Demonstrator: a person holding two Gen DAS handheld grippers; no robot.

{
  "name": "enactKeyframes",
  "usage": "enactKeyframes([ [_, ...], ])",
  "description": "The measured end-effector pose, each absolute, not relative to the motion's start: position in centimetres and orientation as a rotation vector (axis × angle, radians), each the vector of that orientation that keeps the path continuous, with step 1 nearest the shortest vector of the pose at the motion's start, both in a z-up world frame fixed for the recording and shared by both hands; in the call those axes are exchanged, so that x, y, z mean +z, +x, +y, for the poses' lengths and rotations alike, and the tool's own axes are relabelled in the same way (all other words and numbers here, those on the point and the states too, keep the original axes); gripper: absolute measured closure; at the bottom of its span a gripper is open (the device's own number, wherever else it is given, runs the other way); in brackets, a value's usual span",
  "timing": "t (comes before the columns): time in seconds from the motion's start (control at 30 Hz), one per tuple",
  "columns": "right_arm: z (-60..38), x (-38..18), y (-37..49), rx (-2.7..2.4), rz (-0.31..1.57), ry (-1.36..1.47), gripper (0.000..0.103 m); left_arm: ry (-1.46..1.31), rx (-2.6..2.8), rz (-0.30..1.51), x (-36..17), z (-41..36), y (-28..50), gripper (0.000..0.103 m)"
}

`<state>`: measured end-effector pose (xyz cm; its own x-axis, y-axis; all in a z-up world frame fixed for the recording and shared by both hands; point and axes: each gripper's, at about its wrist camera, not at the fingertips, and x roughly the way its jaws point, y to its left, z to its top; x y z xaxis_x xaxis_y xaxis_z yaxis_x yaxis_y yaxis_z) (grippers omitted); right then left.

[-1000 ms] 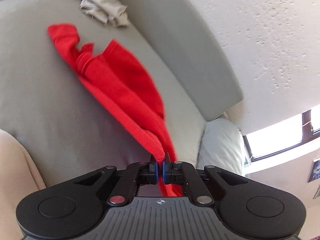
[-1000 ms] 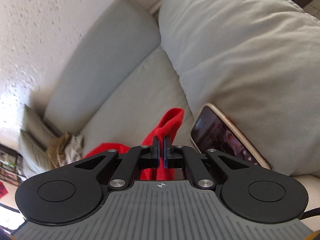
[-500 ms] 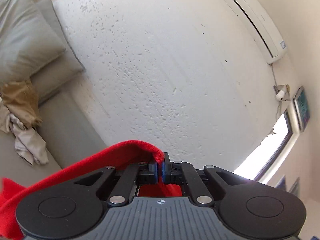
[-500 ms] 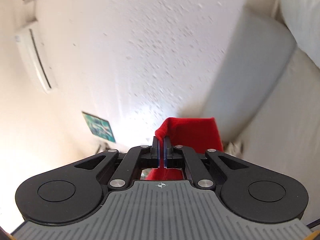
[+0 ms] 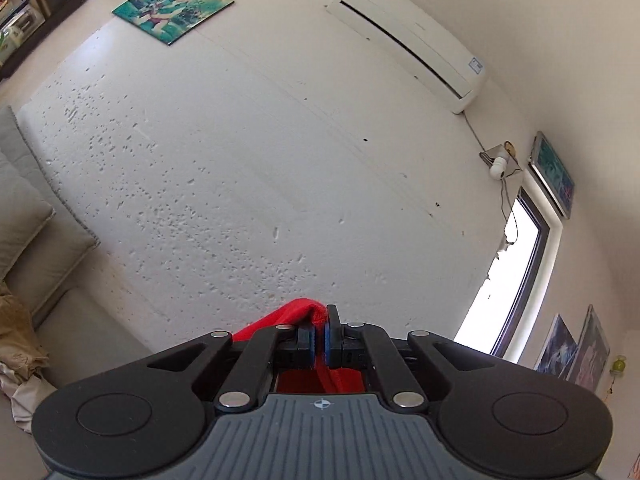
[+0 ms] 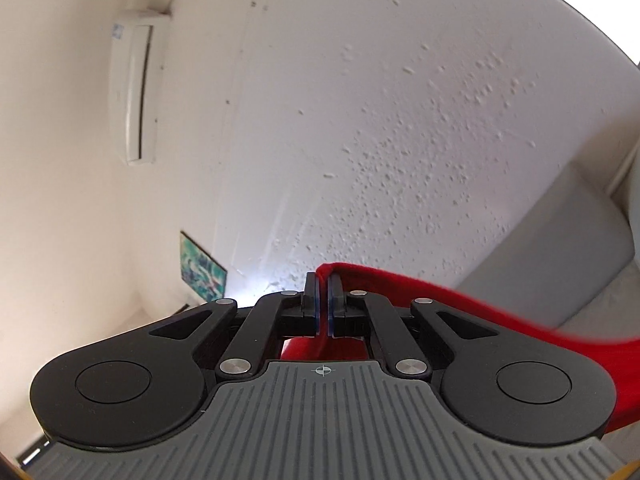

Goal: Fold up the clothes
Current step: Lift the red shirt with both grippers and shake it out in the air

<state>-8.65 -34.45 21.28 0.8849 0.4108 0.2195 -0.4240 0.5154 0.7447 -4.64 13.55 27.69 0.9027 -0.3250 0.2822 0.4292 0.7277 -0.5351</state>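
Red garment (image 5: 298, 312) pinched in left claw (image 5: 320, 322) and right claw (image 6: 322, 290).

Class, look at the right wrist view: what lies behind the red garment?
Behind the red garment are the textured white wall and grey sofa back. The sofa seat beneath is hidden.

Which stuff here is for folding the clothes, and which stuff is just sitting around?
For the job:
- soft red cloth garment
- left gripper, shut on it
- right gripper, shut on it too

Just lying about:
- crumpled tan and cream clothes on the grey sofa
- white wall air conditioner
- green picture on the wall
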Motion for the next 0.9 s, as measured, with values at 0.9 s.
enactKeyframes([
  [0.9,-35.2,20.5,13.2,0.151,0.250,0.640,0.100,-0.645,-0.335,0.266,21.2,11.7,18.6,0.101],
])
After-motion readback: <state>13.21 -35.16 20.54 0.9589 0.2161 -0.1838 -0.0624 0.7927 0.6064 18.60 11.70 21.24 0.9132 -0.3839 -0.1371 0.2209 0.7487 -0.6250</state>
